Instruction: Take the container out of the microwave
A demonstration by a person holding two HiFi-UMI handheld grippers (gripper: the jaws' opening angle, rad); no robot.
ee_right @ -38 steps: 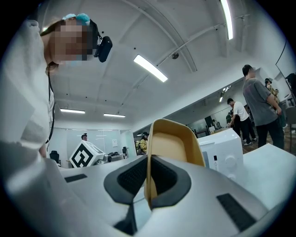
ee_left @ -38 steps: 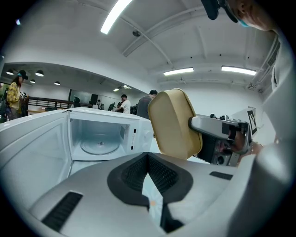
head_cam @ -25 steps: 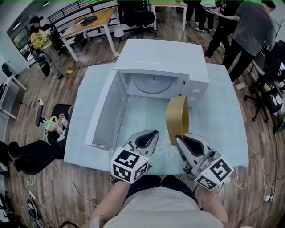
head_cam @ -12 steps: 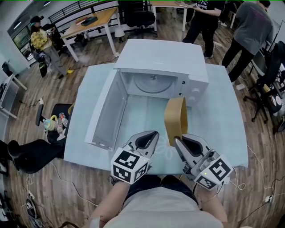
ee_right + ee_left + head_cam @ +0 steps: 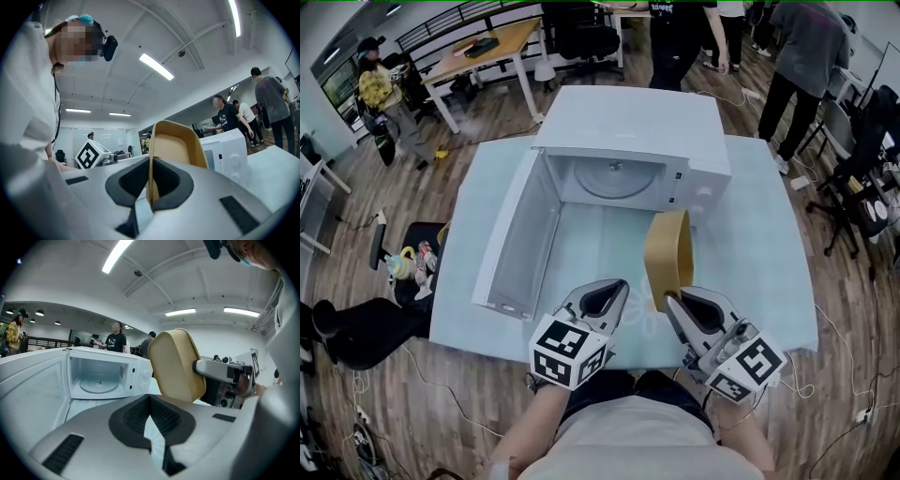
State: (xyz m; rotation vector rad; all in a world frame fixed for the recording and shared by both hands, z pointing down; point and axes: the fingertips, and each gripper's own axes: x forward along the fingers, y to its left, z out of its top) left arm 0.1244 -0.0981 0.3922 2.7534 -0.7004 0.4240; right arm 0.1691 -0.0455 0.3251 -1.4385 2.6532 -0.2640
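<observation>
Tan container (image 5: 668,255) stands on edge in your right gripper (image 5: 675,298): its fingers are clamped on one wall, one pad inside the hollow and one outside. You hold the container outside the microwave (image 5: 628,131), over the table (image 5: 750,253), near the oven's front right corner. Your left gripper (image 5: 614,286) sits just left of the container without touching it, its fingertips drawn together with nothing between them. The microwave door (image 5: 516,239) hangs wide open to the left, and the glass turntable (image 5: 614,178) shows inside.
</observation>
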